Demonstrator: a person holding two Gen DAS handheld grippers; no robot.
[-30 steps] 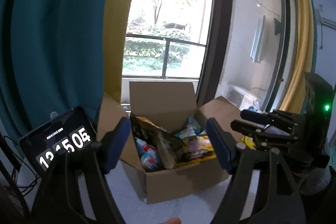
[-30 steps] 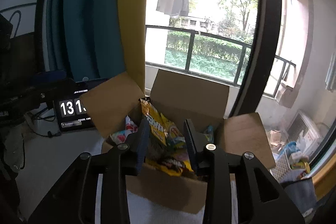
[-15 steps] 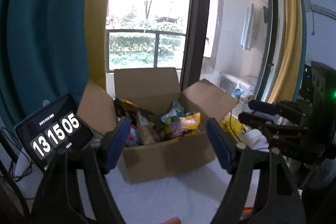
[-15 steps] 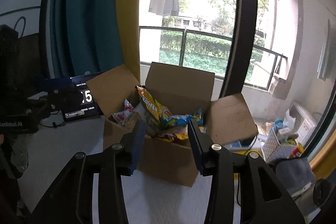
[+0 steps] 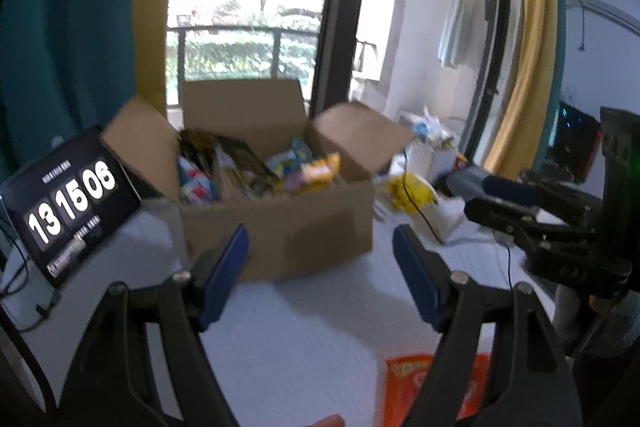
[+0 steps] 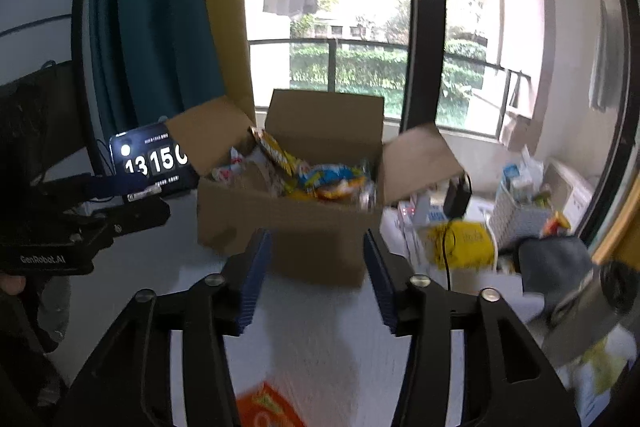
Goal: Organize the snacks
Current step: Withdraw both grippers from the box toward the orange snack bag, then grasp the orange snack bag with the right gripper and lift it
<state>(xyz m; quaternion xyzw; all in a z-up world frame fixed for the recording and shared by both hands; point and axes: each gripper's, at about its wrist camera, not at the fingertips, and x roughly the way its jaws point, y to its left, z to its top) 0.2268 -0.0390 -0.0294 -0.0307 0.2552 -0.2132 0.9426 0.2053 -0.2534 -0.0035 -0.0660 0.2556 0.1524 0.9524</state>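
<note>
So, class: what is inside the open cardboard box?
The cardboard box holds a heap of snack packets: yellow, blue, and red-and-white wrappers show on top. Whatever lies beneath them is covered.

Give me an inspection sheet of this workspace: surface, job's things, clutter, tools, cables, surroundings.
Surface: white table, bare between the tools and the box.
Job's things: open cardboard box full of snack packets, flaps up; orange packet flat on the table at the near edge.
Clutter: clock tablet left of the box; yellow bag, white basket and cartons to its right.
Tools: left tool open, empty; right tool open, its jaws have just been opening, nothing between them.
Cables: black cable over the yellow bag; thin wires beside the tablet.
Surroundings: teal and yellow curtains, window onto a balcony with hanging laundry.
</note>
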